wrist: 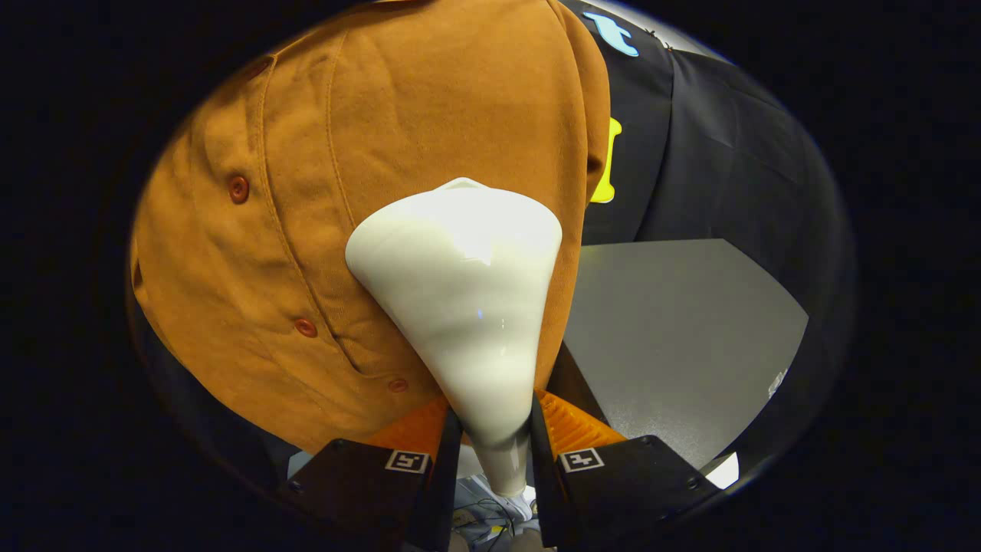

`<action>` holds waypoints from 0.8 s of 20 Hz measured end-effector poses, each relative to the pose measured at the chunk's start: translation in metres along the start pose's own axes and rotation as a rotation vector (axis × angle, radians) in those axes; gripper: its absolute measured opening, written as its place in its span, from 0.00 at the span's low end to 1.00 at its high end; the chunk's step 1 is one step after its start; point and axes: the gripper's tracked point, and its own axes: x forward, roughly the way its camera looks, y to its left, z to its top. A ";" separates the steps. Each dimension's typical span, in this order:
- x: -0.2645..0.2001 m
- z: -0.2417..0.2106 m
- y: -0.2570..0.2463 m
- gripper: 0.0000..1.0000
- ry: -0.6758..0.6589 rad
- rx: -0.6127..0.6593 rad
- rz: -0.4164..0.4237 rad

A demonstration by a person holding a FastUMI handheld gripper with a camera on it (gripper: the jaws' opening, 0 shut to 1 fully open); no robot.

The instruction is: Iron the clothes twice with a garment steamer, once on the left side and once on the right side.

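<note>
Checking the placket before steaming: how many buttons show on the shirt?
3, on the brown shirt: one high up, one lower, one beside the steamer head in the claw. Others may be hidden.

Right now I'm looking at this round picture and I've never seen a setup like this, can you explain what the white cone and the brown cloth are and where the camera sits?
The camera rides on a hand-held gripper that a person carries, and it looks forward along the two fingers at the bottom of the view. Both fingers press on the narrow neck of a white garment steamer, so the gripper is holding it. The cone you see is the steamer's head, widening away from the camera. Its wide end is up against a brown shirt with a row of buttons, which hangs in front of the booth's black cloth wall. The steamer sits on the part of the shirt to the right of the button row. Beyond the shirt's edge is a grey surface.
</note>
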 end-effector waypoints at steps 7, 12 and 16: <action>0.014 -0.037 -0.004 0.47 0.096 -0.011 0.008; 0.021 -0.065 -0.007 0.47 0.162 -0.010 0.010; 0.013 -0.081 -0.013 0.47 0.184 -0.022 0.001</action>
